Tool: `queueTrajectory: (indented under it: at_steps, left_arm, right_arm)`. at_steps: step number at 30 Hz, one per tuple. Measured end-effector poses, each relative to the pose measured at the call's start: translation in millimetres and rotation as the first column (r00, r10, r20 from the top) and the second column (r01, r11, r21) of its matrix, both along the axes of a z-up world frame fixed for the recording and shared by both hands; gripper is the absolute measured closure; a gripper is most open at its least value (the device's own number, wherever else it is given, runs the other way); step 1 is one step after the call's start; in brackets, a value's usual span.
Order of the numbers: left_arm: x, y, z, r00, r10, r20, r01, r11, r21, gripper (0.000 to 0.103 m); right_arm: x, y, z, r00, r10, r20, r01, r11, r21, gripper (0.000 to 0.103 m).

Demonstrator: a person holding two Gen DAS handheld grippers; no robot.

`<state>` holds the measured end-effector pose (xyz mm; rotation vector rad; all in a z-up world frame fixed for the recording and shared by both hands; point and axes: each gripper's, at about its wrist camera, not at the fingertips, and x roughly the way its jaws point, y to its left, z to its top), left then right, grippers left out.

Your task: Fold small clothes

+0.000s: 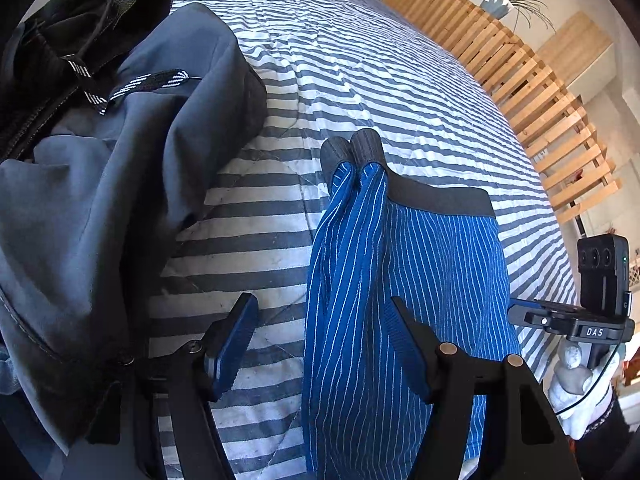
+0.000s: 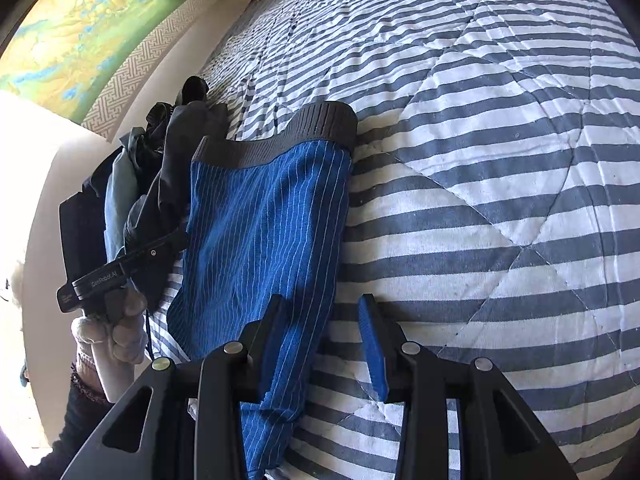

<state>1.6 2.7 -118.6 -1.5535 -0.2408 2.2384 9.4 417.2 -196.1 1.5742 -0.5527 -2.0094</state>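
Observation:
Blue pin-striped shorts (image 1: pixel 440 264) with a dark grey waistband (image 1: pixel 440 196) lie on the striped quilt (image 1: pixel 360 60); their left side is bunched into a long fold. My left gripper (image 1: pixel 320 344) hovers open over that fold, its right finger (image 1: pixel 408 344) above the blue cloth and its left finger over the quilt. In the right wrist view the same shorts (image 2: pixel 260 240) run up to the waistband (image 2: pixel 280 140). My right gripper (image 2: pixel 324 336) is open at their lower right edge, with the left finger (image 2: pixel 276 328) over the cloth.
A pile of dark grey and black clothes (image 1: pixel 120 160) sits to the left of the shorts, against the wall (image 2: pixel 160 160). A wooden slatted frame (image 1: pixel 520 80) borders the bed on the right. Gloved hands hold each gripper (image 1: pixel 572 376) (image 2: pixel 120 328).

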Motion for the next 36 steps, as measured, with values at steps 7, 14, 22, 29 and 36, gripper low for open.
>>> queueTrajectory:
  at_steps: [7, 14, 22, 29, 36]
  left_arm:
    - [-0.6, -4.0, -6.6, 1.0, -0.003, 0.015, 0.003, 1.0, 0.009, 0.065]
    - [4.6, 4.0, -10.0, 0.999, -0.039, 0.025, 0.039, 0.999, 0.025, 0.097]
    - [10.9, -4.8, 5.8, 1.0, 0.01, 0.01, -0.011, 0.988, 0.152, 0.099]
    - [46.9, -23.2, 72.7, 0.997, 0.042, -0.062, -0.018, 0.939, 0.344, 0.099]
    - [115.3, -17.5, 118.4, 0.997, 0.024, -0.072, 0.003, 0.936, 0.351, 0.099]
  right_arm:
    - [-2.4, -9.9, -0.6, 0.999, 0.034, -0.011, -0.034, 0.999, -0.004, 0.069]
    - [-2.0, -14.2, -1.6, 0.999, 0.049, -0.019, -0.05, 0.998, -0.026, 0.078]
    - [-1.6, 0.1, 7.9, 0.999, 0.013, -0.03, -0.018, 0.985, -0.173, 0.094]
    - [10.3, 25.7, 63.3, 0.988, -0.046, -0.144, 0.01, 0.97, -0.242, 0.095]
    - [60.1, 52.0, 125.1, 0.969, -0.058, -0.24, -0.014, 0.958, -0.286, 0.095]
